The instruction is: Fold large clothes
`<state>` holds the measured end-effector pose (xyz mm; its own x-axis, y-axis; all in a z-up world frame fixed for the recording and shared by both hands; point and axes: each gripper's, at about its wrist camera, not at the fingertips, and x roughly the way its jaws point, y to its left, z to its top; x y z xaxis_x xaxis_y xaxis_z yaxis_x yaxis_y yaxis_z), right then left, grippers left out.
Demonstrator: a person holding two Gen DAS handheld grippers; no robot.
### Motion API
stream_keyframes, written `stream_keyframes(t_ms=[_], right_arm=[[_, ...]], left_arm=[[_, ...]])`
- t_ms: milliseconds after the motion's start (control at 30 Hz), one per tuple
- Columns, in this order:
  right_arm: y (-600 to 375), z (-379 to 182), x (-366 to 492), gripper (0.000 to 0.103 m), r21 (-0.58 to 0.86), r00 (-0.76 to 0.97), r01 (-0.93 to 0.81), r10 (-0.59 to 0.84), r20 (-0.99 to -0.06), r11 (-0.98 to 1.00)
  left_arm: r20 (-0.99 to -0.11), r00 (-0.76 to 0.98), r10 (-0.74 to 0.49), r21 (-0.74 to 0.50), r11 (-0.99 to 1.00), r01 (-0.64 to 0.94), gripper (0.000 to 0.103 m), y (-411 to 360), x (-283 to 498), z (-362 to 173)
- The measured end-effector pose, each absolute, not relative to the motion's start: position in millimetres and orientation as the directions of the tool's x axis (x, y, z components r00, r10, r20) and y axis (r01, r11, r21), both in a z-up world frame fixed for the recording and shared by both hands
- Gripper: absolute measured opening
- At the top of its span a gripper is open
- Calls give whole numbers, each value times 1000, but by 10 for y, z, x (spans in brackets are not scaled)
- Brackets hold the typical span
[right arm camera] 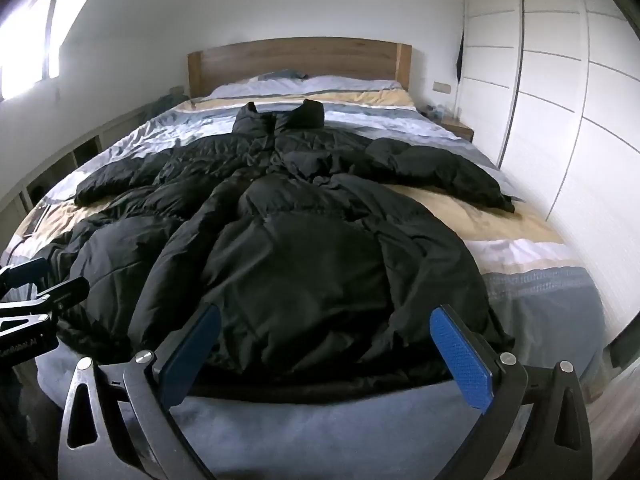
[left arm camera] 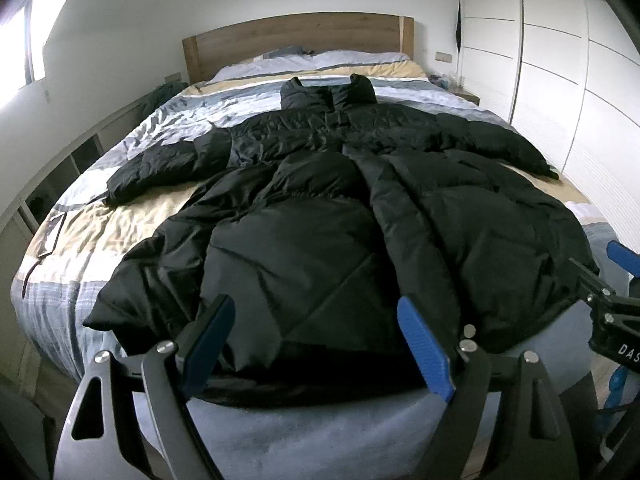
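Both sets of jaws stand wide apart and grasp nothing. The left gripper (left arm camera: 316, 332) hangs above the near hem of the black puffer coat (left arm camera: 340, 216), its blue pads (left arm camera: 426, 344) spread over the fabric without pressing on it. The right gripper (right arm camera: 326, 344) hovers the same way over the hem further right, its pads (right arm camera: 460, 360) equally released; its dark frame also shows at the right edge of the left wrist view.

The coat lies front up, spread along the bed (left arm camera: 132, 216), collar (left arm camera: 328, 94) toward the far wooden headboard (left arm camera: 296, 36) and hem at the near end of the mattress. Its sleeves are flung out to either side: the left one (left arm camera: 168, 168) bent and resting on the striped blue, white and yellow duvet, the right one (left arm camera: 504, 144) reaching toward the white wardrobe (left arm camera: 560, 80) along the right wall. Pillows (left arm camera: 352, 58) lie at the headboard, and a window (left arm camera: 24, 40) glows on the left wall.
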<state>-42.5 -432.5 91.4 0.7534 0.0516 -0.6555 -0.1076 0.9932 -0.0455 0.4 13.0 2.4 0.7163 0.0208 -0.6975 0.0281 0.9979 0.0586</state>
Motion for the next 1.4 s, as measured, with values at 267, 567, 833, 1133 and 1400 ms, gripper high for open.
stream_keyframes(t_ms=[267,567,833,1133,1400], right_arm=[[-4273,924,-418,103,-64,752,-118,47,-657,991],[-4197,931,-409,103,-84,750,-130,42,-660,988],[-4183,937,-408,103,-87,750,-132,42,-661,987],[-4172,932,-410,103,-87,750,-131,41,-660,988],[-4176,931,-409,103,-87,748,-131,41,-662,988]], left_arm=[[-697,717,25,55,998,19,83,171,-1,15],[-693,720,24,53,998,18,83,192,-6,11],[-693,721,24,54,998,19,83,206,-1,12],[-692,721,27,59,998,19,83,212,5,12],[-692,721,34,68,998,19,83,200,5,31]])
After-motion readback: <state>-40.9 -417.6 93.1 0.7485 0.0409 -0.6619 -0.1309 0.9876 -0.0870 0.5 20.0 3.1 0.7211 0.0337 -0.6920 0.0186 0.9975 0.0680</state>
